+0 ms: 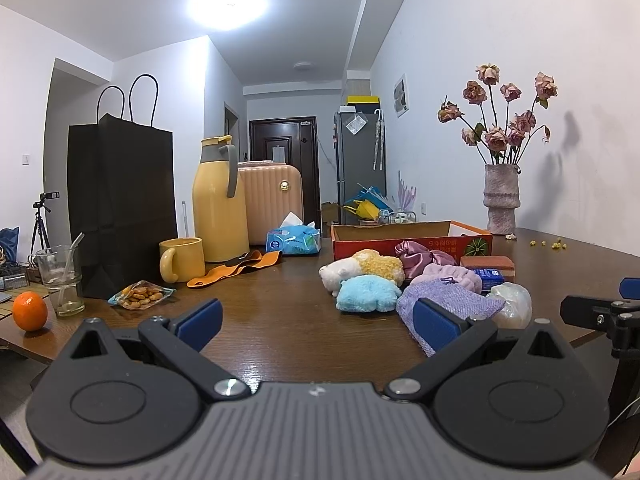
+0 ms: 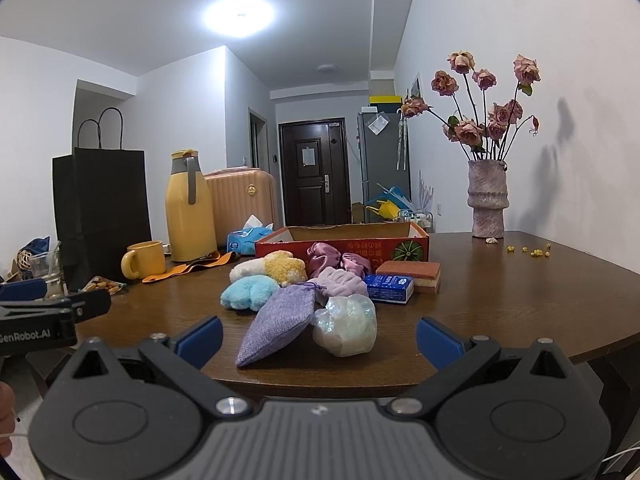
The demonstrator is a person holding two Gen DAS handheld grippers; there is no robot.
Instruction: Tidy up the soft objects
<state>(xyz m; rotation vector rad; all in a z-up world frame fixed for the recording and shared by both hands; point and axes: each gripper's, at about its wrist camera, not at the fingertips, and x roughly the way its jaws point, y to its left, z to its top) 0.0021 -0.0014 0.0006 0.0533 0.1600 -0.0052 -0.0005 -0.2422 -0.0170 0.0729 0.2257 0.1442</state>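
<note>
A heap of soft things lies on the brown table in front of an open red cardboard box [image 1: 412,240] [image 2: 340,242]: a blue plush [image 1: 366,293] [image 2: 250,293], a white and yellow plush [image 1: 364,266] [image 2: 276,267], a pink satin scrunchie [image 2: 334,259], a lilac fluffy piece [image 2: 342,283], a purple woven pouch [image 2: 280,322] [image 1: 452,304] and a shiny white bag [image 2: 346,326] [image 1: 514,304]. My left gripper [image 1: 318,322] is open and empty, just short of the heap. My right gripper [image 2: 318,336] is open too, with the pouch and white bag lying ahead between its fingers.
A sponge [image 2: 410,274] and a blue tissue pack [image 2: 390,288] lie beside the heap. To the left stand a yellow mug [image 1: 182,258], a yellow jug [image 1: 220,204], a black paper bag [image 1: 120,208], a glass [image 1: 60,280], an orange [image 1: 30,311] and a snack packet [image 1: 140,295]. A vase of roses [image 2: 488,200] stands far right.
</note>
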